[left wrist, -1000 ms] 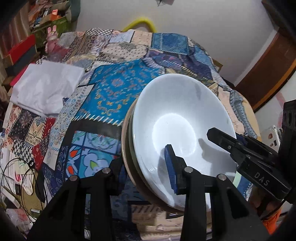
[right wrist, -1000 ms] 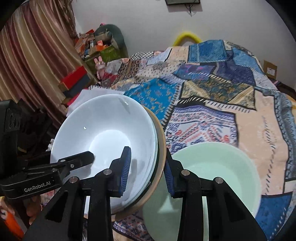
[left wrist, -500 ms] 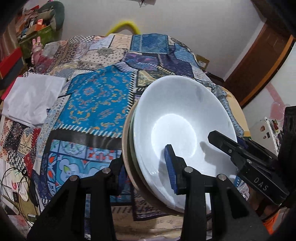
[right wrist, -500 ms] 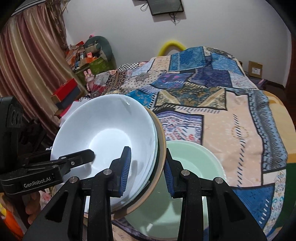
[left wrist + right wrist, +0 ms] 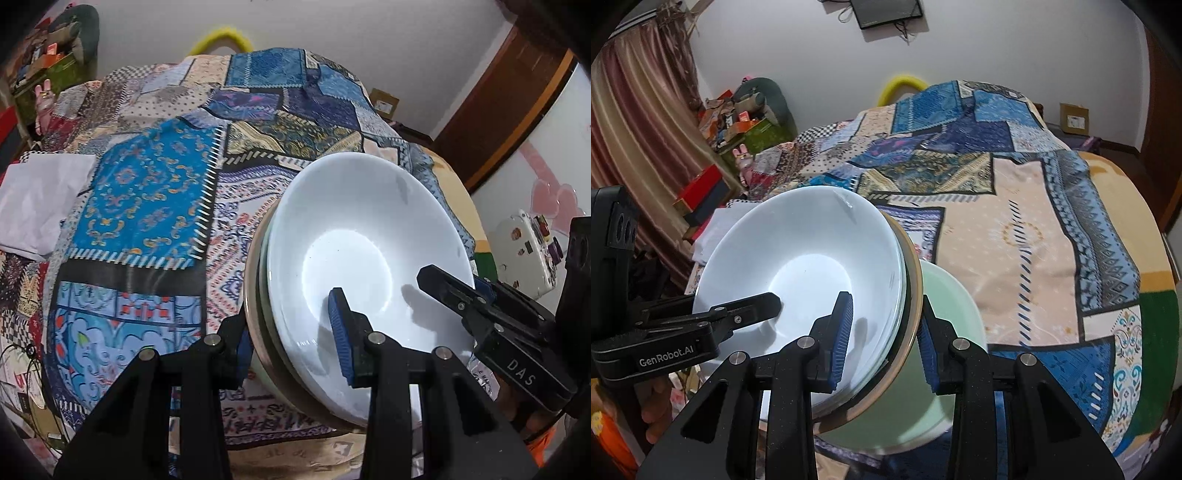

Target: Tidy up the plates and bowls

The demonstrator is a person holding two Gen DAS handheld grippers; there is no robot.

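Note:
A stack of dishes, a white bowl [image 5: 354, 240] nested on a tan-rimmed plate [image 5: 255, 295], hangs in the air over the bed. My left gripper [image 5: 291, 332] is shut on its near rim. My right gripper [image 5: 882, 339] is shut on the opposite rim of the same stack [image 5: 798, 251]. Each gripper shows in the other's view, the right one in the left wrist view [image 5: 491, 325], the left one in the right wrist view [image 5: 687, 332]. A pale green bowl [image 5: 956, 306] lies on the bed below and right of the stack.
A patchwork quilt [image 5: 155, 206] covers the bed [image 5: 1034, 206]. A white cloth [image 5: 40, 199] lies at its left edge. Cluttered boxes and a curtain [image 5: 635, 122] stand left. A wooden door [image 5: 509, 110] is at the right.
Both grippers have lifted the stack higher and carried it right, away from the white cloth. The green bowl has dropped farther below. The grips are unchanged.

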